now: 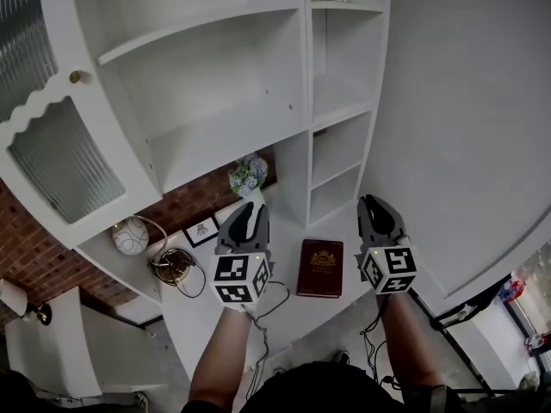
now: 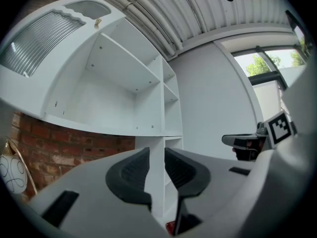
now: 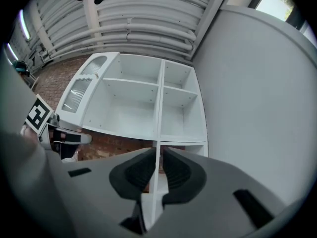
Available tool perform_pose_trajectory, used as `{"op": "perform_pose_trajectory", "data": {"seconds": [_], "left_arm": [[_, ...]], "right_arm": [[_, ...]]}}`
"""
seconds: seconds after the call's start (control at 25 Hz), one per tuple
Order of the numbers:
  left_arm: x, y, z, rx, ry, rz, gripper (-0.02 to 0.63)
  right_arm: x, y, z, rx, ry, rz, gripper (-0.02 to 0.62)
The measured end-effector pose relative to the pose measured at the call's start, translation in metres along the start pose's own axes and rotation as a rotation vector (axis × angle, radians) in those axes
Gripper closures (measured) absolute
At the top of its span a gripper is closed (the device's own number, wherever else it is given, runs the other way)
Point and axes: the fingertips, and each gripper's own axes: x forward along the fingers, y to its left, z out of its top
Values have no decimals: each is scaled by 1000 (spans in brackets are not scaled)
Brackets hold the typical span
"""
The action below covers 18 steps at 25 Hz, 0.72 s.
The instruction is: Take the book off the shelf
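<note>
Only the head view shows you the book point(image 1: 320, 268), flat on the surface point(image 1: 288, 312) between your left gripper point(image 1: 248, 212) and right gripper point(image 1: 375, 205), back from their tips. Both jaws are almost closed, empty, facing the shelf point(image 3: 148, 103).

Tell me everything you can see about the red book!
The book is dark red with a gold crest on its cover. It looks like a closed hardback. It lies flat, cover up, on the white counter below the shelves. The left hand-held gripper and right hand-held gripper show on either side; neither holds it.
</note>
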Motion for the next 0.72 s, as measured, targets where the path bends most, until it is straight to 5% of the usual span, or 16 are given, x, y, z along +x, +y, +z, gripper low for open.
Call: {"op": "perform_pose_trajectory", "data": {"seconds": [0.72], "left_arm": [[2,17,-22,-19,27,-45,526]], "right_arm": [[9,5,-10,-56,11,-44,558]]}}
